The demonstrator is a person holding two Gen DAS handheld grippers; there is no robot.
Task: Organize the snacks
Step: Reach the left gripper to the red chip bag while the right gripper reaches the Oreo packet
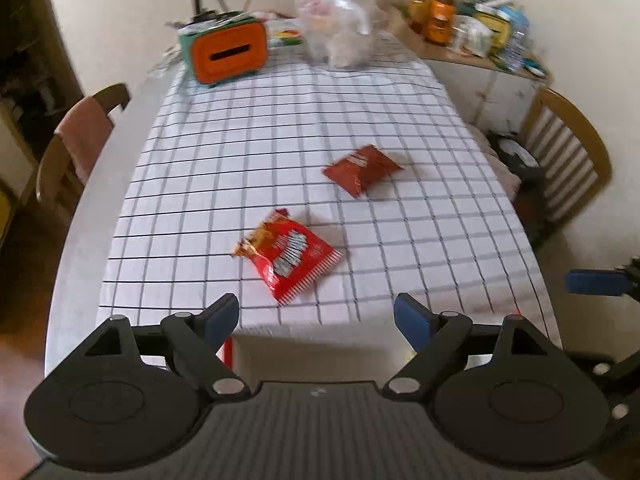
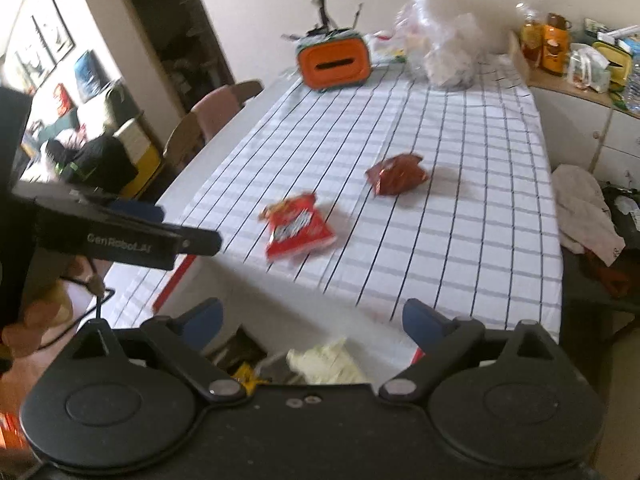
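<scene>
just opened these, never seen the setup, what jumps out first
Two red snack bags on the checked tablecloth: a bright printed one near the front edge, a darker one farther back and to the right. At the far end stands an orange box with a slot, beside a crumpled clear plastic bag. Both grippers' fingers are spread, holding nothing.

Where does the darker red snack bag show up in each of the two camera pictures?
Left wrist view: the darker red snack bag lies right of centre on the checked tablecloth, beyond the bright red snack bag.
Right wrist view: it lies just right of centre, up and right of the bright red bag.
Shared landmark: the orange box at the table's far end.
</scene>
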